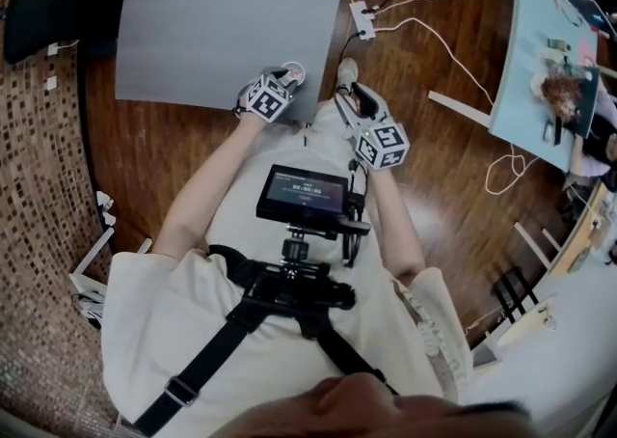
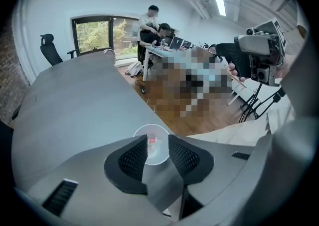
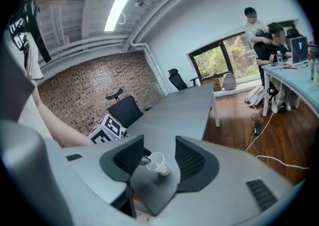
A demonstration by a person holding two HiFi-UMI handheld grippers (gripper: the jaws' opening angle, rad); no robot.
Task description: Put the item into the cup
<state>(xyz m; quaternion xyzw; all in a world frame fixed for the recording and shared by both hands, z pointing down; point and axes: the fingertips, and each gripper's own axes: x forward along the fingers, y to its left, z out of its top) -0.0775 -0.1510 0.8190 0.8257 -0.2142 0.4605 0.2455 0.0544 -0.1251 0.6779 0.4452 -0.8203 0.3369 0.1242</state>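
While apart, empty left jaws above cup (image 2: 159, 154).

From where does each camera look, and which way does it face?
Head view: on the head, facing steeply down; torso, arms show.
Left gripper view: on left hand-held gripper, facing down into cup; open jaws show.
Right gripper view: on right hand-held gripper, facing cup on table; forearm shows.
All three share the cup.
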